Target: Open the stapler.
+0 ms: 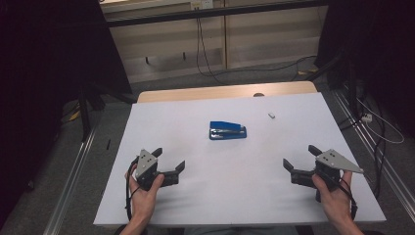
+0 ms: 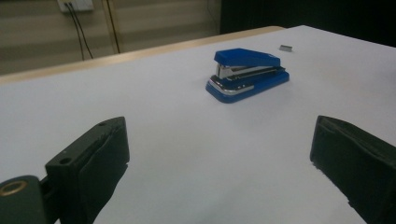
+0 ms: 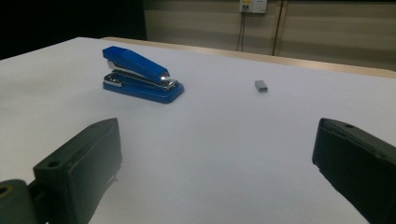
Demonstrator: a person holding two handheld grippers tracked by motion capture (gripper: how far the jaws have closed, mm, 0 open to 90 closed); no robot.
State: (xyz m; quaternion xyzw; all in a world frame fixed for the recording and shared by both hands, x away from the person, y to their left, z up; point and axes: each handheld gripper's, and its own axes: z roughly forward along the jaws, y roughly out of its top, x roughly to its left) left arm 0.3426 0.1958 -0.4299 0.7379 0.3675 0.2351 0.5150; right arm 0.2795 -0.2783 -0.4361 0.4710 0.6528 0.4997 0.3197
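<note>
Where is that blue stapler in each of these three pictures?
High view: the blue stapler lies mid-table, ahead of both hands.
Left gripper view: upper middle, beyond the open fingers.
Right gripper view: upper left.
Shared landmark: the small grey staple block, seen beside the stapler in every view.

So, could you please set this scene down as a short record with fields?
Surface: white table
Stapler: blue, closed, upright, mid-table
Staples: small grey block, right of and beyond the stapler, apart from it
Left gripper: near left, fingers open, nothing between them
Right gripper: near right, fingers open, nothing between them
Contact: neither gripper touches the stapler
</note>
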